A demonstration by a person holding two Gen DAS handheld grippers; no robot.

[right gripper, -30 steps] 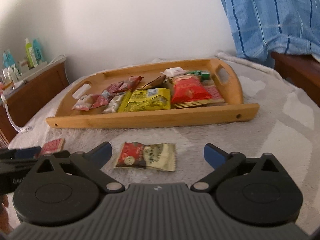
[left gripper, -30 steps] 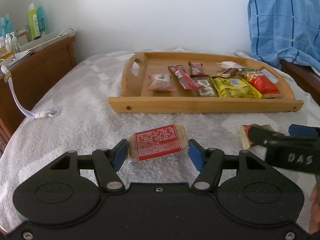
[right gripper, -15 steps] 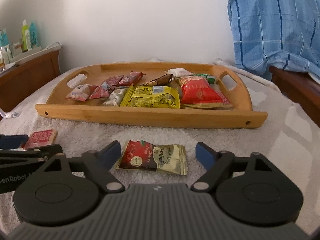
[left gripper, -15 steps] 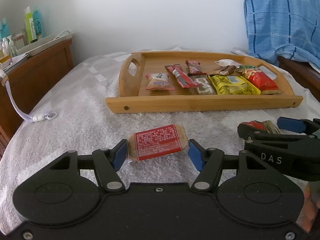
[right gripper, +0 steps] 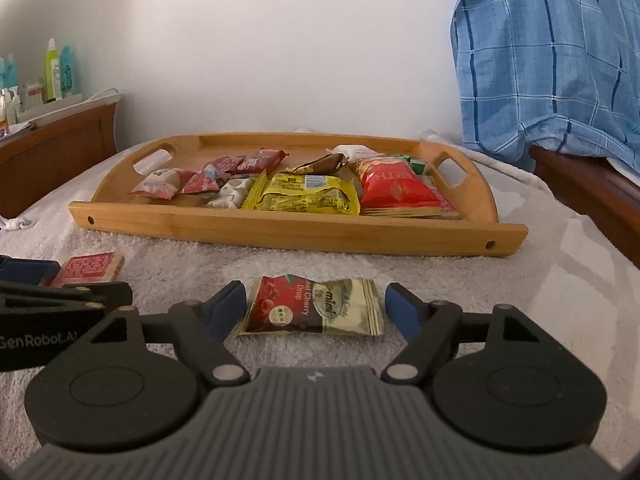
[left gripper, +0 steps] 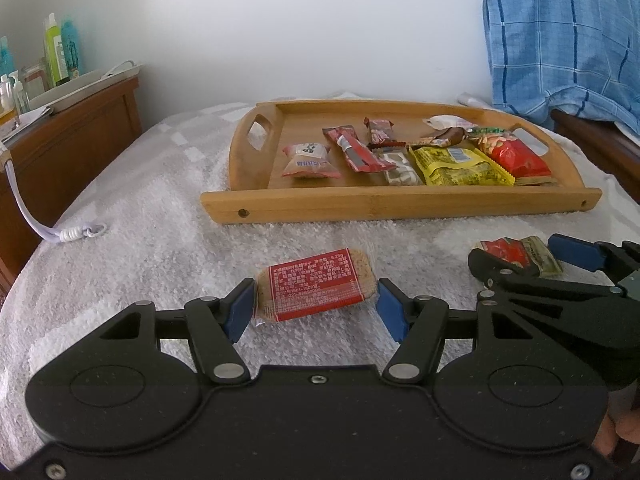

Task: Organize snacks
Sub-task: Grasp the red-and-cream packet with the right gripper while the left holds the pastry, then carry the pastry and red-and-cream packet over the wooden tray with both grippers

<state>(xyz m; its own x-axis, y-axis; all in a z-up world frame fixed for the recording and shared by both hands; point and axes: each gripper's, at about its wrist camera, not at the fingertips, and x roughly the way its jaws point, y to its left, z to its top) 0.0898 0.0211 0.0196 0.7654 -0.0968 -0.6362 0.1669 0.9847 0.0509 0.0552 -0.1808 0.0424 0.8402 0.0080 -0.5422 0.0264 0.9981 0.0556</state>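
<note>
I see a white fluffy blanket (right gripper: pixel 520 280) with a wooden tray (right gripper: pixel 280 232) on it, full of packets (right gripper: pixel 308 196). Nothing blocks the way to it. My left gripper (left gripper: pixel 316 308) has the red cracker pack (left gripper: pixel 316 284) between its pads, touching both. My right gripper (right gripper: pixel 316 308) is closing around the candy pack (right gripper: pixel 316 308), not pressing yet.

Black grippers (left gripper: pixel 316 306), blue-padded jaws.

Blue plaid shirt (right gripper: pixel 552 60): cut off at top and right edges. Shelf bottles (left gripper: pixel 60 50): labels too small to read. Red biscuit packet (left gripper: pixel 316 284): print illegible.
</note>
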